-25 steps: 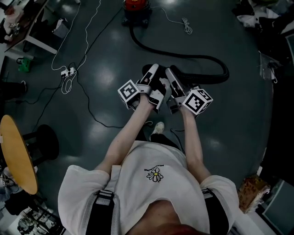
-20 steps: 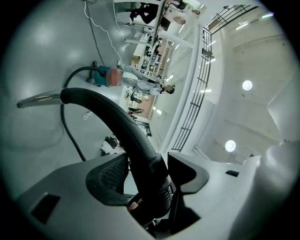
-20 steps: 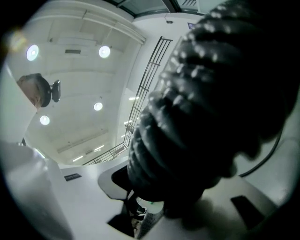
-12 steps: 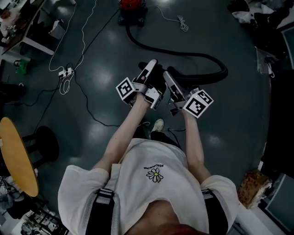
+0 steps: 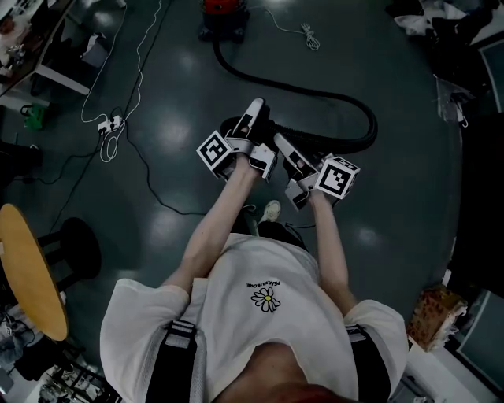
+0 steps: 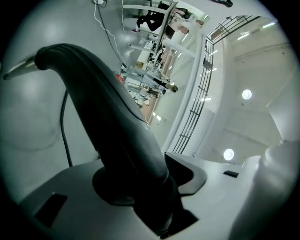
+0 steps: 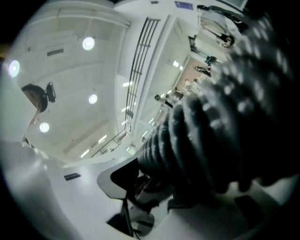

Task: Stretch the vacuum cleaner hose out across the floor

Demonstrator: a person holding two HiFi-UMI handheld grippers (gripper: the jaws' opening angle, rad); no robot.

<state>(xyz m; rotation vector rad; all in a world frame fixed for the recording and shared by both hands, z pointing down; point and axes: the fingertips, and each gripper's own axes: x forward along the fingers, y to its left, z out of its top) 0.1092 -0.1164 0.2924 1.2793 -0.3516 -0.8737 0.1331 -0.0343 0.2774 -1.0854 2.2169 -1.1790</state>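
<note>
A black ribbed vacuum hose (image 5: pixel 315 93) runs from the red vacuum cleaner (image 5: pixel 224 9) at the top, curves right over the dark floor and loops back to my grippers. My left gripper (image 5: pixel 253 118) is shut on the hose's smooth black handle (image 6: pixel 108 117), whose metal tube end (image 6: pixel 18 70) sticks out to the left. My right gripper (image 5: pixel 285 149) is shut on the ribbed hose (image 7: pixel 225 131), which fills that gripper's view. Both grippers are held side by side in front of the person's body.
A white power cable (image 5: pixel 303 31) and a thin black cord (image 5: pixel 150 173) lie on the floor, with a white power strip (image 5: pixel 106 124) at the left. A round wooden stool top (image 5: pixel 27 268) and a black stool (image 5: pixel 75 244) stand at the left. Clutter lines the right edge.
Both grippers have drawn back slightly toward the person, and the hose loop at the right has tightened. In the left gripper view the handle has swung up and fills more of the frame.
</note>
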